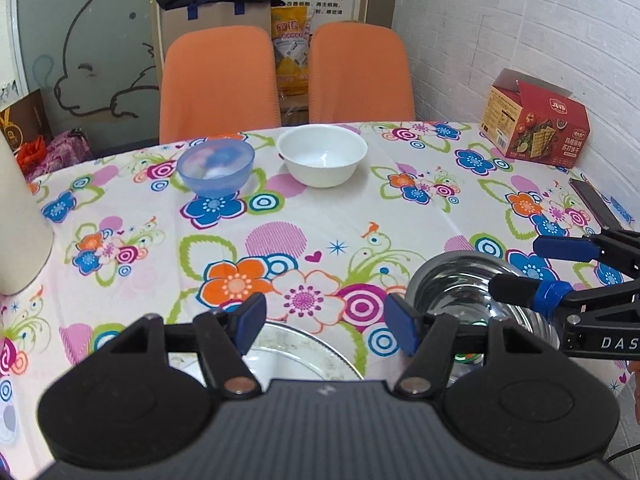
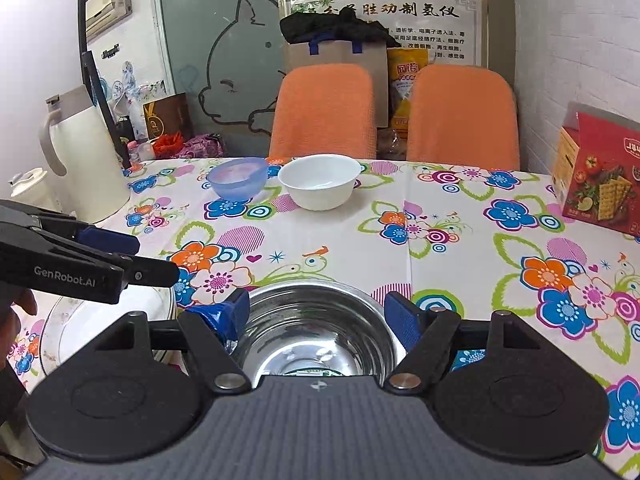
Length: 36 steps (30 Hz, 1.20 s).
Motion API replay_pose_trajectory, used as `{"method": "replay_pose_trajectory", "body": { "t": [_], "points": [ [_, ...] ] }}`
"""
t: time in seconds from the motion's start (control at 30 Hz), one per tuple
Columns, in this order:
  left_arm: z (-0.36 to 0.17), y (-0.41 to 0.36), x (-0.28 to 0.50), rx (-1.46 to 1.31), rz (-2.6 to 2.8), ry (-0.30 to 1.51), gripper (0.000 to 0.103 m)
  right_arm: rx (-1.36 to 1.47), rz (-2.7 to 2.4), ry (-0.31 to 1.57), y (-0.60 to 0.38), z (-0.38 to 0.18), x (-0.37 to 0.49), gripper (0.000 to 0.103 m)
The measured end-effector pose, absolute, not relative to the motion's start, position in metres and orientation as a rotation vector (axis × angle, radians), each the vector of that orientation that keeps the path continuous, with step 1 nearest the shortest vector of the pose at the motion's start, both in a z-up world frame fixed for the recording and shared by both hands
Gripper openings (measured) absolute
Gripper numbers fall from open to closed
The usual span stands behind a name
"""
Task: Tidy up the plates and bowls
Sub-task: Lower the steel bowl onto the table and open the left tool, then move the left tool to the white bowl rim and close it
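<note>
My left gripper (image 1: 326, 324) is open and empty, just above a white plate (image 1: 304, 354) with a patterned rim at the table's near edge. To its right stands a steel bowl (image 1: 452, 292). My right gripper (image 2: 318, 316) hovers over that steel bowl (image 2: 316, 320), open, one finger over each side of the rim, pads not pressing. From the left wrist view the right gripper (image 1: 516, 268) reaches in from the right. The left gripper (image 2: 156, 258) hangs over the plate (image 2: 100, 320). A blue translucent bowl (image 1: 216, 168) (image 2: 238, 180) and a white bowl (image 1: 322, 156) (image 2: 320, 182) stand side by side at the far edge.
A white thermos jug (image 2: 88, 160) stands at the table's left, a red cracker box (image 1: 536, 120) at the far right, a dark phone (image 1: 596, 204) near the right edge. Two orange chairs (image 2: 324, 112) stand behind the table. The flowered tablecloth (image 1: 320, 232) is bare in the middle.
</note>
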State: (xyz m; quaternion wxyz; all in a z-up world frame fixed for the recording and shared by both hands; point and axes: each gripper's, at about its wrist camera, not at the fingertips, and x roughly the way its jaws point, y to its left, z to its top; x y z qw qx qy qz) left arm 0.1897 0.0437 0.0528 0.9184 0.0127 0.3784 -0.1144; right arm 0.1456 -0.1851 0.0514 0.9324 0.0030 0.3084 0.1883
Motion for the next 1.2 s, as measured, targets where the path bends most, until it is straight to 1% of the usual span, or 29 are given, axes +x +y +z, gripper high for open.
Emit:
{"method": "replay_pose_trajectory", "body": {
  "t": [0.13,0.3,0.5,0.63,0.77,0.87,1.0,1.1,1.2],
  "points": [
    [0.062,0.066,0.207,-0.028,-0.212,0.78,0.067,-0.023,0.402,0.644,-0.173,0.055,0.158,0.06],
    [0.1,0.09,0.239,-0.066,-0.183,0.748,0.067,-0.064,0.439,0.654,-0.162,0.074,0.182,0.061],
    [0.17,0.095,0.283,-0.074,-0.173,0.628,0.068,-0.126,0.467,0.574,-0.146,0.139,0.224,0.061],
    [0.183,0.091,0.298,-0.075,-0.185,0.586,0.069,-0.153,0.453,0.497,-0.141,0.173,0.249,0.061],
    [0.158,0.085,0.312,-0.084,-0.202,0.628,0.069,-0.145,0.458,0.487,-0.142,0.168,0.265,0.061],
    [0.12,0.081,0.325,-0.067,-0.206,0.712,0.069,-0.13,0.464,0.536,-0.143,0.142,0.278,0.061],
    [0.073,0.076,0.343,-0.057,-0.191,0.811,0.069,-0.165,0.447,0.629,-0.142,0.094,0.291,0.061],
    [0.052,0.073,0.359,-0.044,-0.179,0.861,0.069,-0.212,0.431,0.677,-0.139,0.063,0.296,0.061],
    [0.044,0.07,0.372,-0.011,-0.175,0.866,0.069,-0.26,0.431,0.703,-0.133,0.043,0.303,0.061]
  ]
}}
